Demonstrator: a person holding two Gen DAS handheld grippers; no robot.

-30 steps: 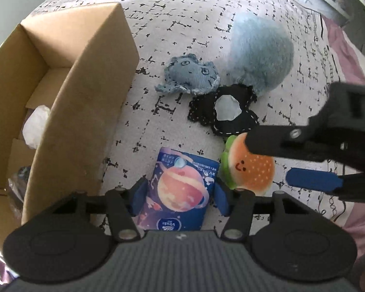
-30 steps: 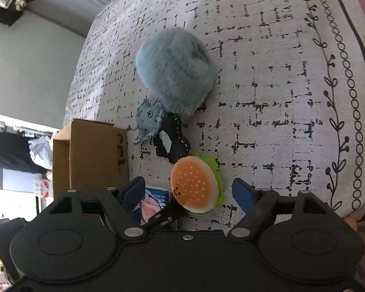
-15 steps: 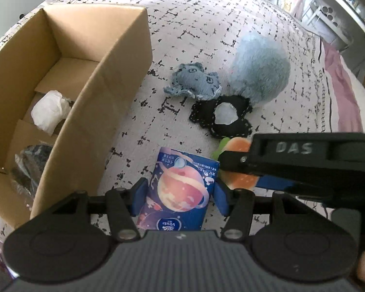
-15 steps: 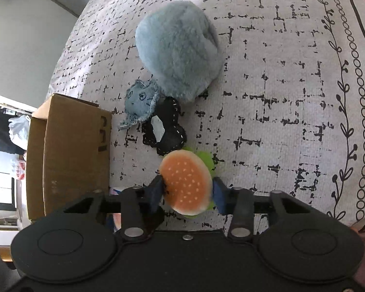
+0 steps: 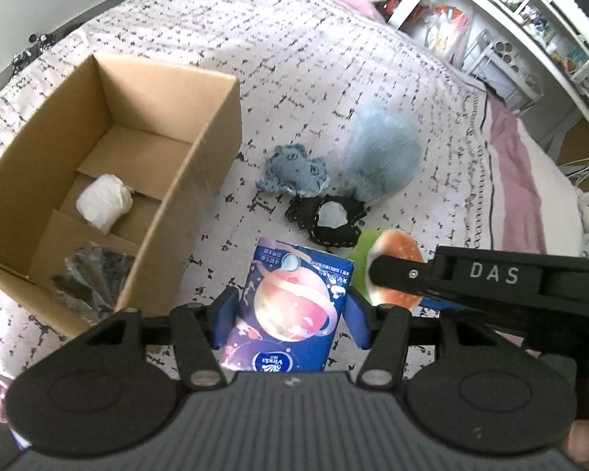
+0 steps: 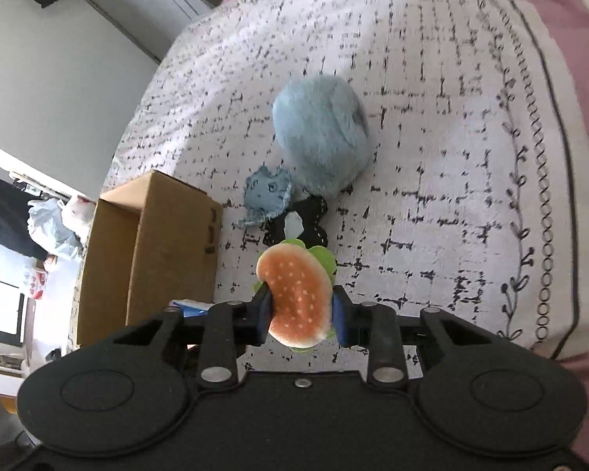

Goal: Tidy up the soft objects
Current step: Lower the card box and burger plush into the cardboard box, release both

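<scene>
Spread over a bed (image 5: 333, 62), a white cover with black dashes carries everything; shelves are seen at the far right and a grey wall at the far left.

A tissue pack (image 5: 290, 310) with a planet print is gripped between the blue pads of the left tool (image 5: 290, 320), just right of the near corner of a box (image 5: 216, 149). Beside it on the right, a burger plush (image 6: 298, 294) is pinched at its sides by the right tool (image 6: 302, 316), whose jaws are closing on it; the plush looks to be lifted clear of the cover, though contact below cannot be ruled out.

Further out, a black patch (image 5: 330, 216) lies flat, with a denim toy (image 5: 294, 170) touching its far left edge and a blue fluffy plush (image 5: 381, 153) against its far right edge. All three are left on the bed, near the box but apart from it.

Inside the open box a white wad (image 5: 106, 202) and a dark bag (image 5: 86, 278) are already lodged.

The step in hand is judged to be the carrying of two picked items to the box. For the next move, both tools would need to be brought left over the box wall, high enough to clear its rim, and released one at a time so the tools do not collide.
</scene>
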